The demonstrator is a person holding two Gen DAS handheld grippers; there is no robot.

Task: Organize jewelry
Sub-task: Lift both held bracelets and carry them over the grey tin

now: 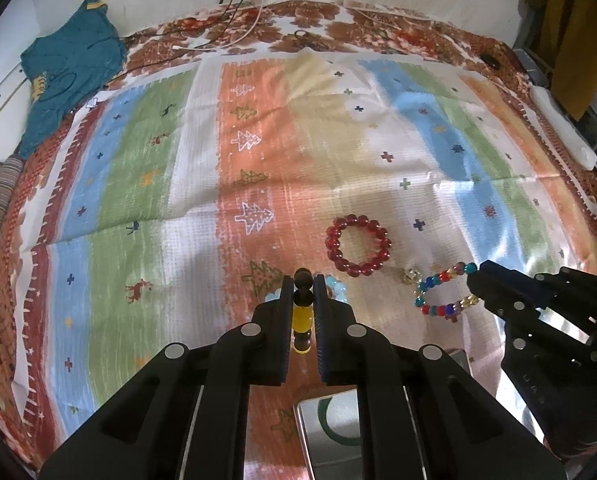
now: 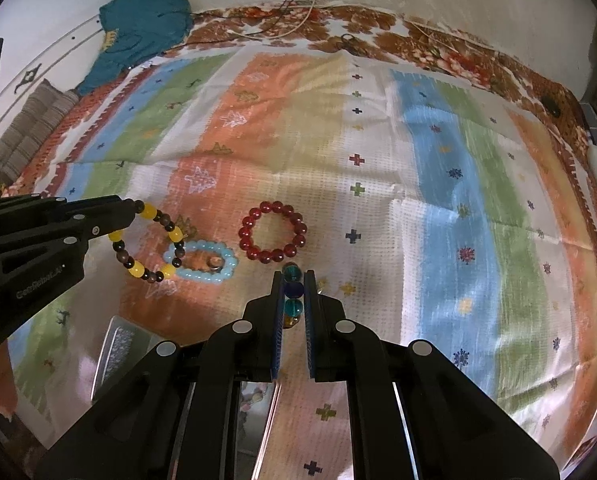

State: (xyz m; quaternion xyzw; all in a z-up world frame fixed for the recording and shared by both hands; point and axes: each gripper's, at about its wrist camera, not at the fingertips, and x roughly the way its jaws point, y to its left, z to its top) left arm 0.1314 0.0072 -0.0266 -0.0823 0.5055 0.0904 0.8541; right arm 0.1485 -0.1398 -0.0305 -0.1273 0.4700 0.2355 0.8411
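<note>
Striped cloth (image 1: 202, 184) covers surface | red bracelet (image 2: 273, 237) lies flat, landmark | pale blue bracelet (image 2: 202, 261) just left of it, small ring inside, hard to make out | left gripper (image 1: 303, 280) clamps yellow-and-dark bracelet (image 2: 150, 240) | right gripper (image 2: 294, 276) clamps multicolour bracelet (image 1: 444, 292) | shiny tray (image 1: 326, 432) nearer, cut off.
</note>
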